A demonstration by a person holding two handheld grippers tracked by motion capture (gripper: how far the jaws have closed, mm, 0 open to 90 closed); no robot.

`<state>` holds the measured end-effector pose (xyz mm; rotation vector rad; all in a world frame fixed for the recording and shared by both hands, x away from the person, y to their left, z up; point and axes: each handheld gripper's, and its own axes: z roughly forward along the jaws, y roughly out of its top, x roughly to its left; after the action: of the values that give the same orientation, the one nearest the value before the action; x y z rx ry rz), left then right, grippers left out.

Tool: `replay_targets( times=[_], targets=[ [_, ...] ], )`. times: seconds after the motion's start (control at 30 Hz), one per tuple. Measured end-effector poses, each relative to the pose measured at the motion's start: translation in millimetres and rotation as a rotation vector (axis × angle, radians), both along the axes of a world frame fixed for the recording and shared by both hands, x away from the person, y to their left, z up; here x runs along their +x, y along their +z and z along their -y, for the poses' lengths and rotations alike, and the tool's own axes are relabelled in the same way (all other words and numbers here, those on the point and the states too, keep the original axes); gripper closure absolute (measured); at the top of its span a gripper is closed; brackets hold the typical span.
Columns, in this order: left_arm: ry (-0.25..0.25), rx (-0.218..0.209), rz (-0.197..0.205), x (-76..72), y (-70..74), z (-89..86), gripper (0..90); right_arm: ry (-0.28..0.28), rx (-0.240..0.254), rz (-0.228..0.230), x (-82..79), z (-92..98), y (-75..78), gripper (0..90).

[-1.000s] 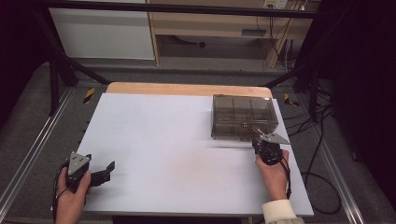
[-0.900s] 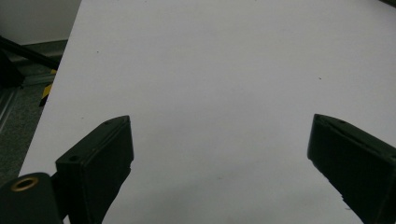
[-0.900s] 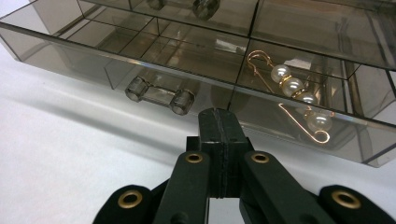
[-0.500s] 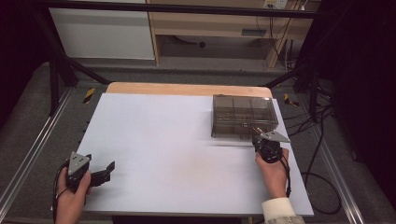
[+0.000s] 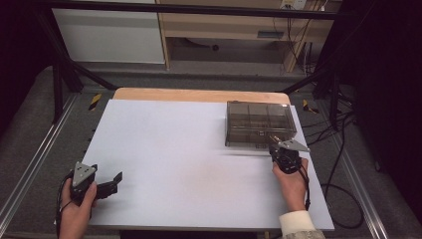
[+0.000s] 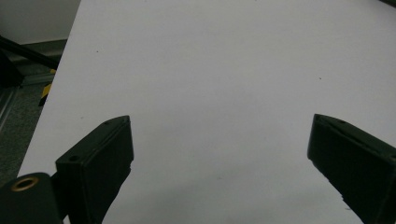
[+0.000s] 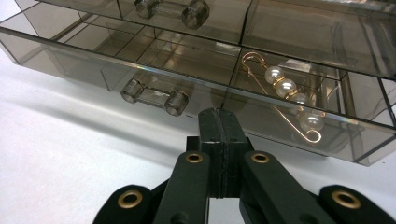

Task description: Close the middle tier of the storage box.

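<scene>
The right gripper [image 7: 219,135] is held with its jaws pressed fully together and nothing gripped between them, their tips placed just in front of the lower drawer [image 7: 140,70] of the smoky transparent drawer box [image 5: 259,123], which is seen at the far right part of the white table [image 5: 174,149]. A gold safety pin strung with pearls [image 7: 285,93] is seen lying inside the drawer compartment directly ahead of the jaw tips, beside the clear drawer handle [image 7: 154,97]. The left gripper [image 6: 224,154] is held at the table's near left corner with its jaws spread wide apart over bare table surface, nothing being held or touched.
</scene>
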<state>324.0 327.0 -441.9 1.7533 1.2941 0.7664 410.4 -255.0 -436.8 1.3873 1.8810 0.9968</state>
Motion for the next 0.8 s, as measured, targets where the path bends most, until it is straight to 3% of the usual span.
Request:
replay_targets(
  times=[0.8],
  targets=[
    [0.001, -0.004, -0.002, -0.3, -0.2, -0.5, 6.8, -0.012, 0.008, 0.003, 7.6, 0.1, -0.2, 90.0]
  ],
)
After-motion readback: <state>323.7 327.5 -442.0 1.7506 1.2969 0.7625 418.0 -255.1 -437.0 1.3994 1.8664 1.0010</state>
